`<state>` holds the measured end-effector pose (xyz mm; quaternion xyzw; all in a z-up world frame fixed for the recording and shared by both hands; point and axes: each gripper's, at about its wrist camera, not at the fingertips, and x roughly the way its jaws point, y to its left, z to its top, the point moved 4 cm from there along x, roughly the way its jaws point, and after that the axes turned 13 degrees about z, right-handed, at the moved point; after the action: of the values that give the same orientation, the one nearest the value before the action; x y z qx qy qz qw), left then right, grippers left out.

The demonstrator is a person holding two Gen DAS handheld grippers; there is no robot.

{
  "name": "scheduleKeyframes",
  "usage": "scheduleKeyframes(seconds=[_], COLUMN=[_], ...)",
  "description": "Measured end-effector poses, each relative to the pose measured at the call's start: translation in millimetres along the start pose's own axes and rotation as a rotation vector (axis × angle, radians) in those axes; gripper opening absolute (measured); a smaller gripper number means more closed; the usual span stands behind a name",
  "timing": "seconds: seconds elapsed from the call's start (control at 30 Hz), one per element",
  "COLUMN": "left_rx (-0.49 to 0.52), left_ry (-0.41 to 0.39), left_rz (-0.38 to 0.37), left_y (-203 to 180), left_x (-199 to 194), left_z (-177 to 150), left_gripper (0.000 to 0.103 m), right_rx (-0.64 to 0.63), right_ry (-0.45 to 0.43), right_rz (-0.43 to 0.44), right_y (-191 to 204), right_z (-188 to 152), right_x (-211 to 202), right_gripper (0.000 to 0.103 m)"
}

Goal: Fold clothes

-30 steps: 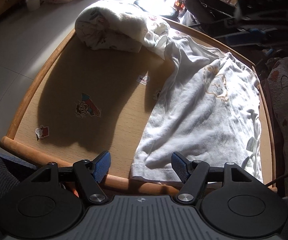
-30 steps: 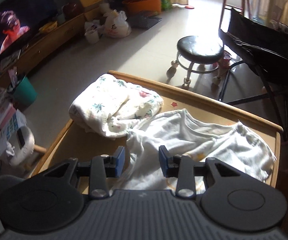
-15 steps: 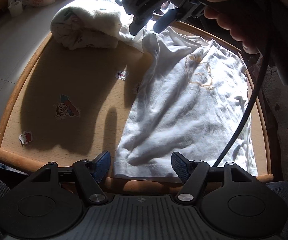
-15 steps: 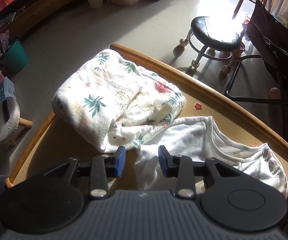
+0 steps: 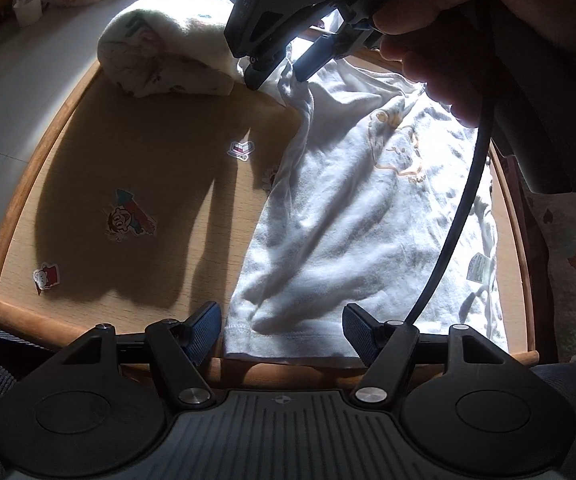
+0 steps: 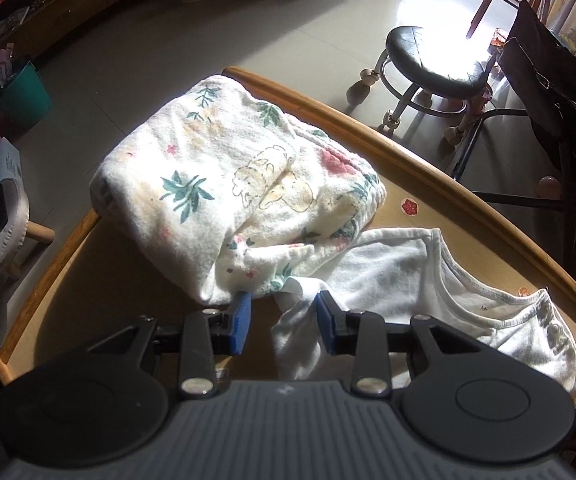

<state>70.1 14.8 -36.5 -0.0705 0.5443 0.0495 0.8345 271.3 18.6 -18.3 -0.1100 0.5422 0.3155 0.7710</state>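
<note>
A white T-shirt (image 5: 352, 216) with a gold print lies spread on the wooden table (image 5: 135, 160). My left gripper (image 5: 281, 330) is open over the shirt's near hem at the table's front edge. My right gripper (image 6: 283, 314) is open, its blue pads on either side of the shirt's bunched left sleeve (image 6: 294, 312). It also shows in the left wrist view (image 5: 277, 68), low over that sleeve at the far side. The shirt's collar (image 6: 468, 280) lies to its right.
A folded floral towel (image 6: 227, 184) sits on the table's far left corner, touching the sleeve. Cartoon stickers (image 5: 127, 216) dot the bare wood. A black stool (image 6: 428, 64) and a dark chair (image 6: 548, 92) stand beyond the table. A cable (image 5: 460, 200) hangs over the shirt.
My right gripper has moved down and forward onto the shirt's left sleeve, next to the towel. My left gripper has closed in slightly on the near hem.
</note>
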Motion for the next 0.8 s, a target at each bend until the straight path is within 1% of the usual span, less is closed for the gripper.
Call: scheduleKeyframes(seconds=[0.17, 0.33, 0.43, 0.53, 0.67, 0.8], left_rx=[-0.006, -0.045, -0.053, -0.053, -0.053, -0.064], left_ry=[0.001, 0.009, 0.011, 0.013, 0.019, 0.026], left_rz=[-0.008, -0.036, -0.046, -0.049, -0.053, -0.062], left_y=[2, 9, 11, 12, 12, 14], left_x=[-1, 0, -1, -1, -1, 0], left_z=[0, 0, 0, 1, 2, 4], left_gripper=[0.069, 0.069, 0.069, 0.069, 0.069, 0.069], right_rx=[0.001, -0.001, -0.020, -0.012, -0.001, 0.009], right_ry=[0.010, 0.022, 0.039, 0.032, 0.022, 0.012], right_rz=[-0.008, -0.023, -0.043, -0.042, -0.041, -0.040], right_y=[0, -1, -2, -4, -7, -9], right_z=[0, 1, 0, 0, 1, 2], right_x=[7, 13, 18, 18, 18, 18], right_gripper=[0.036, 0.034, 0.031, 0.026, 0.016, 0.011])
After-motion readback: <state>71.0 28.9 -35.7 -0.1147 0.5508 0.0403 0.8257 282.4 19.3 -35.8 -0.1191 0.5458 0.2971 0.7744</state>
